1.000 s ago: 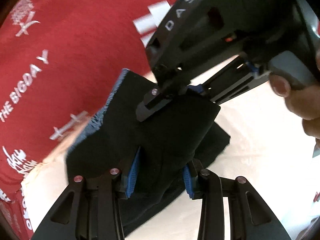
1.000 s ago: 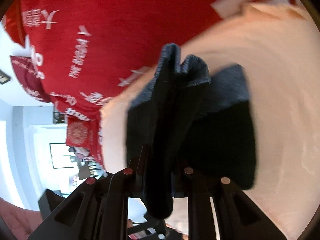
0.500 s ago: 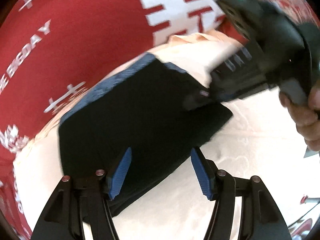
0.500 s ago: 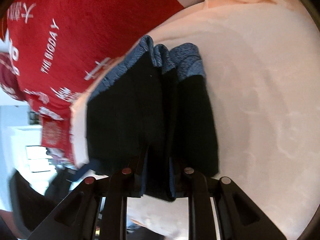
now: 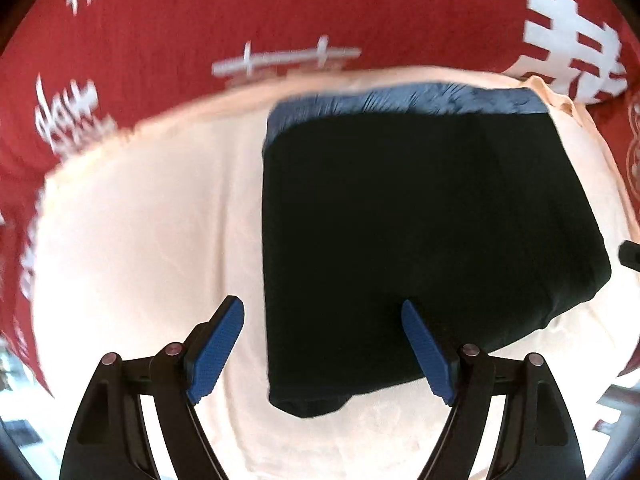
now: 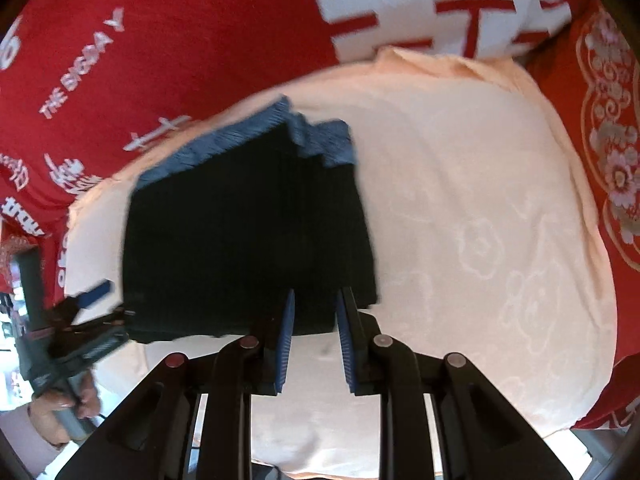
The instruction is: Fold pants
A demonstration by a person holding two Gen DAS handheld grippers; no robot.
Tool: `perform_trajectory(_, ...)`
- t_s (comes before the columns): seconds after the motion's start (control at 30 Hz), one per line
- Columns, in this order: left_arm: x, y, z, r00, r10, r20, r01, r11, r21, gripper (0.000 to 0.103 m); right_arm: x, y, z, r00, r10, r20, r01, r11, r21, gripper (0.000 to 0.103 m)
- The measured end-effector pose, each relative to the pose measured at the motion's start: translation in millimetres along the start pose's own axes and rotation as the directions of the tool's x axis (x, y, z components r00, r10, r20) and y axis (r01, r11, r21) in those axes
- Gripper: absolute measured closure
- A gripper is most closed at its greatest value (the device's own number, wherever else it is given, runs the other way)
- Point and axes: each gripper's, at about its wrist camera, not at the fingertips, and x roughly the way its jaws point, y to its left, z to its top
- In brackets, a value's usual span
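Left wrist view: folded black pants with blue waistband (image 5: 420, 232) lie flat on peach cloth (image 5: 132, 240); left claw (image 5: 322, 316) gapes wide, right claw (image 6: 314, 300) narrowly parted, both empty, apparently finished.

Soft cloth, hard plastic

Matt black knit pants (image 5: 420, 232), ribbed blue waistband (image 5: 404, 100); peach embossed towel (image 6: 480, 240); red printed blanket (image 5: 200, 20); matt black gripper (image 6: 314, 336), ridged blue pads (image 6: 285, 340).

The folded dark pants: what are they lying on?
The pants lie on a pale peach cloth spread over red printed fabric. Whatever lies directly beneath the pants is covered.
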Motion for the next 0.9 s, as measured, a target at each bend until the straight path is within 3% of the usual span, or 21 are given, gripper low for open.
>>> perform_trajectory(0.07,8,3,-3,1.000,-0.009,-0.027,0.009,1.000,-0.016,0.007,2,17,-1,1.000,0.014,0.001,-0.014,0.999,-0.032,0.079)
perform_trajectory(0.2,11,8,-4,0.999,-0.024,-0.029,0.023,0.999,-0.042,0.006,31,39,-1,0.998,0.010,-0.064,-0.013,0.999,-0.052,0.079)
perform_trajectory(0.3,11,12,-5,0.998,-0.047,-0.041,0.045,0.998,-0.052,0.006,49,36,-7,0.995,-0.043,-0.088,0.040,0.999,-0.033,0.079)
perform_trajectory(0.53,7,20,-6,0.993,-0.082,-0.082,0.079,0.996,-0.041,0.006,47,30,-11,0.995,-0.046,-0.088,0.049,0.998,0.029,0.079)
perform_trajectory(0.77,2,40,-4,0.993,-0.082,-0.084,0.080,0.997,-0.021,0.006,54,56,-11,0.990,-0.115,-0.087,0.114,0.993,-0.013,0.053)
perform_trajectory(0.9,2,53,-1,0.993,-0.085,-0.077,0.084,0.996,-0.026,0.006,59,72,-14,0.978,-0.188,-0.085,0.182,0.980,-0.078,0.048)
